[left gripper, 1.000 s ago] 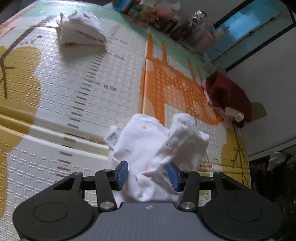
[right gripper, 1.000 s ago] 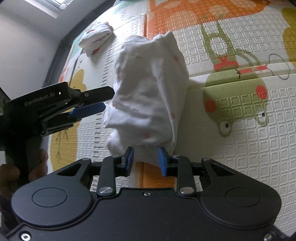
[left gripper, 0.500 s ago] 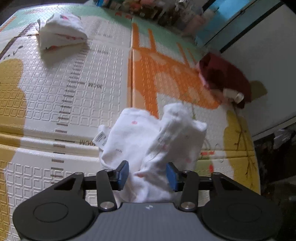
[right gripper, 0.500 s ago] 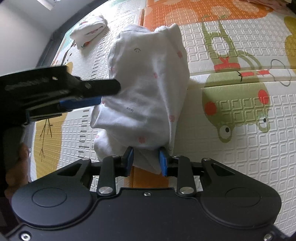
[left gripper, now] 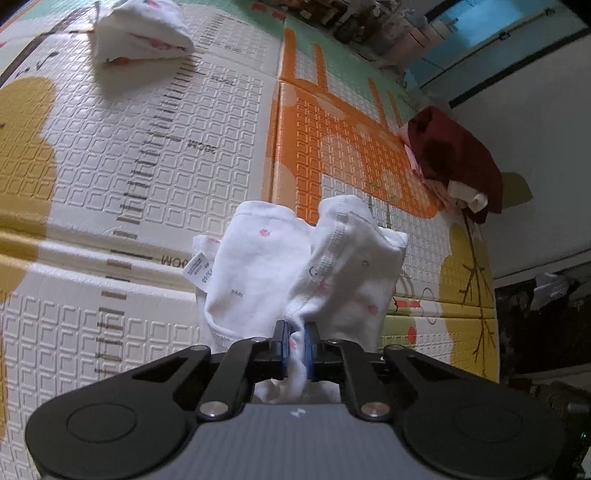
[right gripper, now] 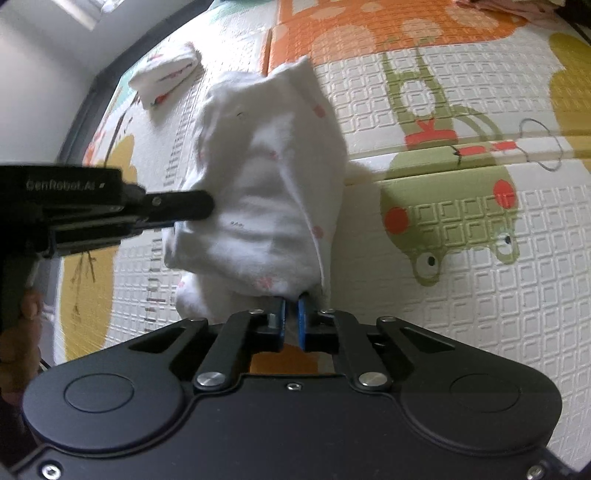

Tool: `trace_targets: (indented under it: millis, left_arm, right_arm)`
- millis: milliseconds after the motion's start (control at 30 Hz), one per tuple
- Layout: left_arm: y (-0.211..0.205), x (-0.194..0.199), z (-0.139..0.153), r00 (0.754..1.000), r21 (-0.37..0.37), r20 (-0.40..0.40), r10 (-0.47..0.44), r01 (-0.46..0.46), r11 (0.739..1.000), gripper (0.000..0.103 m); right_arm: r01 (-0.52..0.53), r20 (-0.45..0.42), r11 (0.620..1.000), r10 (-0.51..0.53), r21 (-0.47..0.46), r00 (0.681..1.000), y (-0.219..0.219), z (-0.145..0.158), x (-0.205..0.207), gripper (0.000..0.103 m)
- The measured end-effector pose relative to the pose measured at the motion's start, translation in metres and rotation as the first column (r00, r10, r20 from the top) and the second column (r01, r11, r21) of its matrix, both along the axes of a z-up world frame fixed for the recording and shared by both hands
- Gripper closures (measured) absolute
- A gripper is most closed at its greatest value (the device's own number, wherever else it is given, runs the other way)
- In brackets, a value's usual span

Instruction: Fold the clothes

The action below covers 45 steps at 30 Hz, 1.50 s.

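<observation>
A small white garment [left gripper: 258, 266] with pink flower prints hangs bunched over the play mat [left gripper: 110, 155], held up between both grippers. My left gripper [left gripper: 295, 330] has its jaws closing, and the blue pads pinch a fold of the cloth's near edge. In the right wrist view the same garment [right gripper: 266, 184] hangs as a rumpled bundle. My right gripper [right gripper: 291, 304] has its jaws closing too, its pads pressing on the lower hem. The left gripper [right gripper: 203, 206] reaches into the bundle's left side there.
A folded white garment [left gripper: 140, 33] lies at the mat's far left corner, also visible as a folded white garment [right gripper: 166, 74]. A dark red garment [left gripper: 454, 162] sits heaped at the mat's right edge by the wall. A person's hand [right gripper: 22, 332] holds the left gripper's handle.
Both grippers' jaws have come together on the white garment. The left gripper has moved in against the bundle's side, and the cloth hangs more gathered.
</observation>
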<state>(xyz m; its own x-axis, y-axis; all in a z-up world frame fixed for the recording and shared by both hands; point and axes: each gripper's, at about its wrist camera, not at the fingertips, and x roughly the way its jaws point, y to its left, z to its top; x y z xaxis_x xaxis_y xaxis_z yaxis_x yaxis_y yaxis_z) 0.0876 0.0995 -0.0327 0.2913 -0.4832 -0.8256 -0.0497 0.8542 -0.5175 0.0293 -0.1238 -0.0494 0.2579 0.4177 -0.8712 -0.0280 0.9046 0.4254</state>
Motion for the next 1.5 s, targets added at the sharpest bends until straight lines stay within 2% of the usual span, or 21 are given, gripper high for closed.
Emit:
trace_targets:
  millis: [167, 267, 367, 500, 700, 933, 1233, 1400, 1500]
  left_arm:
    - [0.008, -0.004, 0.005, 1.0, -0.02, -0.023, 0.021, -0.021, 1.0, 0.094]
    - [0.01, -0.006, 0.001, 0.999, 0.001, -0.04, 0.023, -0.023, 1.0, 0.093]
    - [0.012, -0.009, -0.005, 0.998, -0.047, -0.057, 0.02, -0.023, 0.999, 0.093]
    - [0.006, -0.011, -0.005, 0.999, -0.08, -0.038, 0.005, -0.008, 0.997, 0.09]
    - [-0.007, -0.008, -0.023, 0.994, -0.028, -0.102, -0.039, 0.036, 0.999, 0.09]
    - [-0.021, -0.009, -0.043, 0.985, 0.004, -0.157, -0.07, 0.072, 0.997, 0.09]
    - [-0.025, -0.01, -0.049, 0.983, 0.009, -0.171, -0.072, 0.074, 0.997, 0.091]
    - [-0.026, -0.011, -0.05, 0.983, 0.017, -0.168, -0.069, 0.073, 0.997, 0.091]
    - [-0.026, -0.011, -0.049, 0.984, 0.013, -0.165, -0.071, 0.074, 0.997, 0.092]
  right_arm:
    - [0.077, 0.007, 0.995, -0.077, 0.057, 0.997, -0.027, 0.01, -0.004, 0.099]
    - [0.115, 0.001, 0.99, -0.116, 0.077, 0.993, -0.04, 0.011, -0.005, 0.099]
    - [0.157, -0.007, 0.982, -0.157, 0.102, 0.988, -0.053, 0.011, -0.006, 0.099]
    - [0.187, -0.023, 0.975, -0.185, 0.117, 0.982, -0.062, 0.008, -0.006, 0.099]
    - [0.236, -0.03, 0.966, -0.234, 0.104, 0.972, -0.07, 0.004, -0.007, 0.099]
    - [0.362, -0.085, 0.927, -0.354, 0.104, 0.931, -0.093, -0.01, -0.006, 0.1]
    - [0.488, -0.112, 0.87, -0.48, 0.065, 0.87, -0.113, -0.02, -0.008, 0.103]
    - [0.521, -0.123, 0.853, -0.514, 0.024, 0.849, -0.122, -0.029, -0.007, 0.103]
    - [0.512, -0.133, 0.857, -0.502, 0.057, 0.855, -0.127, -0.029, -0.009, 0.102]
